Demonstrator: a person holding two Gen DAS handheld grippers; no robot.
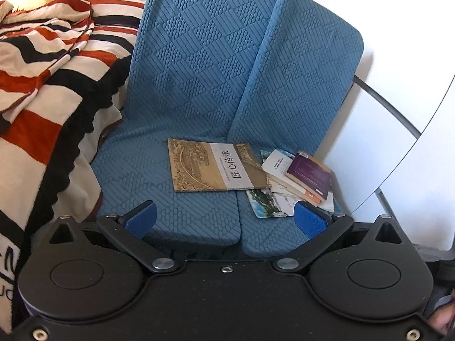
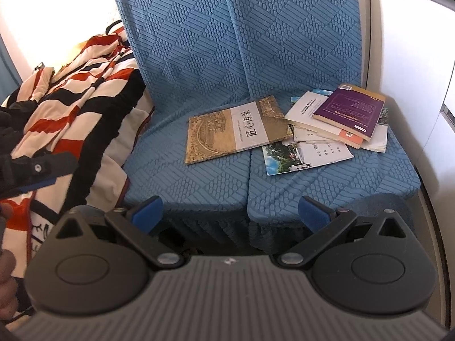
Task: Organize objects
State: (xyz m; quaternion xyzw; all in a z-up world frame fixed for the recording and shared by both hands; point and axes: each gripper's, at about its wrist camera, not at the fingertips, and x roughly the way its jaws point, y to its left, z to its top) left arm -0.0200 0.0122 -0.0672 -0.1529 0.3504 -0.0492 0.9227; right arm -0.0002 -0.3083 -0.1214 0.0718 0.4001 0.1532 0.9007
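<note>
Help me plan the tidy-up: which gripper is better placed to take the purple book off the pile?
Probably the right gripper. Its jaws are open, and the purple book lies clear atop the pile, ahead to the right. The left gripper is open too, with the book further off-centre.

Bright daylight, strong fisheye bend, blown-out whites at the margins.

Both views are sharp in the centre: the weave of the blue seat cushions (image 1: 199,91) and the title on the tan book (image 2: 236,129) read clearly. Light falls from the upper left, where the wall behind the striped blanket (image 2: 85,91) washes out to pure white, and the white panel (image 1: 398,91) on the right also glares. Soft shadow lies under the front edge of the cushions and in the blanket's folds. Straight lines bow hard toward the corners, which darken into a rounded vignette, and the nearest gripper parts at the bottom look slightly soft.
</note>
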